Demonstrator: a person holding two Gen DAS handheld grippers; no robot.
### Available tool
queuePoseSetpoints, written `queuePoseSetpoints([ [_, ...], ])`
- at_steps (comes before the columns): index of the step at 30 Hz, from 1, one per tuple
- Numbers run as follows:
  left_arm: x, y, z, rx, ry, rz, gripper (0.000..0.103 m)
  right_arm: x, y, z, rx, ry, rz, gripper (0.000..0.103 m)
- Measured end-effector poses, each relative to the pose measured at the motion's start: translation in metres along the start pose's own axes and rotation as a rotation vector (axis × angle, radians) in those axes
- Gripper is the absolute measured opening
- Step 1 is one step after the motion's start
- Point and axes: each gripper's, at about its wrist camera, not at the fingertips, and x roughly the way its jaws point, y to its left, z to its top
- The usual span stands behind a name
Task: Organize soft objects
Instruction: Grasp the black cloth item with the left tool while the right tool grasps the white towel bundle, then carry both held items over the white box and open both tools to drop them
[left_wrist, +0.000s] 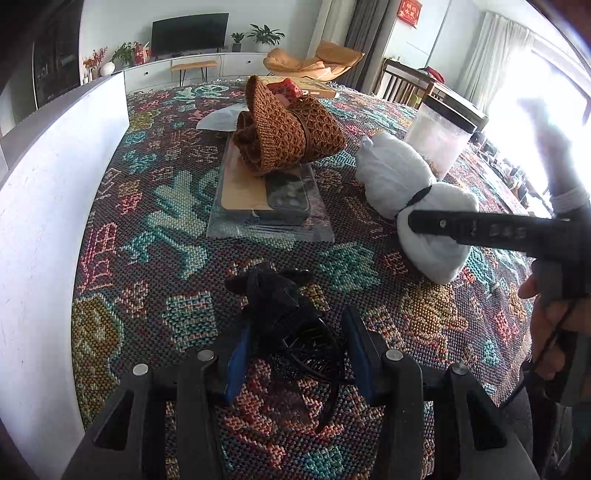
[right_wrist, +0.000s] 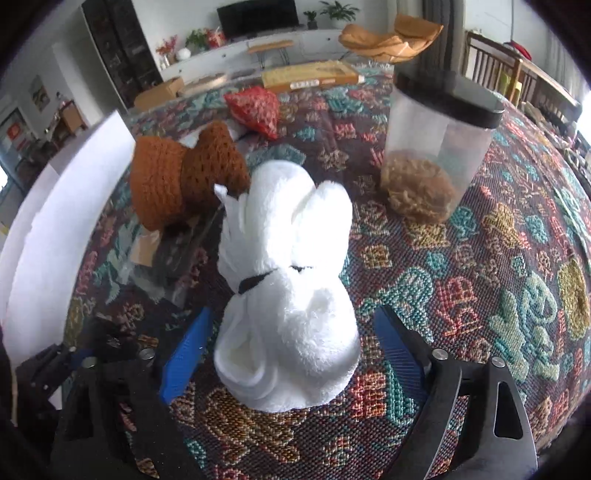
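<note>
A white fluffy rolled towel (right_wrist: 288, 295) tied with a black band lies on the patterned cloth; it also shows in the left wrist view (left_wrist: 413, 192). My right gripper (right_wrist: 291, 354) is open, its blue pads on either side of the towel's near end. A brown knitted bundle (left_wrist: 288, 133) tied with a band rests on a flat packet; in the right wrist view (right_wrist: 177, 177) it lies behind the towel. My left gripper (left_wrist: 295, 354) is open around a black tangled item with a hairband (left_wrist: 280, 306) on the cloth.
A clear canister with a black lid (right_wrist: 439, 147) stands right of the towel. A white wall panel (left_wrist: 48, 221) runs along the left. A red mesh bag (right_wrist: 255, 107) and a flat box (right_wrist: 310, 77) lie at the far edge.
</note>
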Motion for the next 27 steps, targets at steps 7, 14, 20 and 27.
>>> queuePoseSetpoints([
  [7,-0.034,0.003,0.005,-0.06,-0.06,-0.089,0.047,-0.06,-0.023,-0.018,0.094,-0.117,-0.018,0.036],
  [14,-0.114,0.023,0.037,-0.104,-0.205,-0.162,0.047,-0.116,0.034,-0.002,0.048,-0.196,0.175,0.036],
  [20,-0.192,0.106,0.034,-0.167,-0.311,0.031,0.047,-0.146,0.166,0.016,-0.122,-0.199,0.457,0.037],
  [27,-0.213,0.219,0.001,-0.359,-0.252,0.437,0.1,-0.107,0.286,0.009,-0.238,-0.116,0.653,0.083],
])
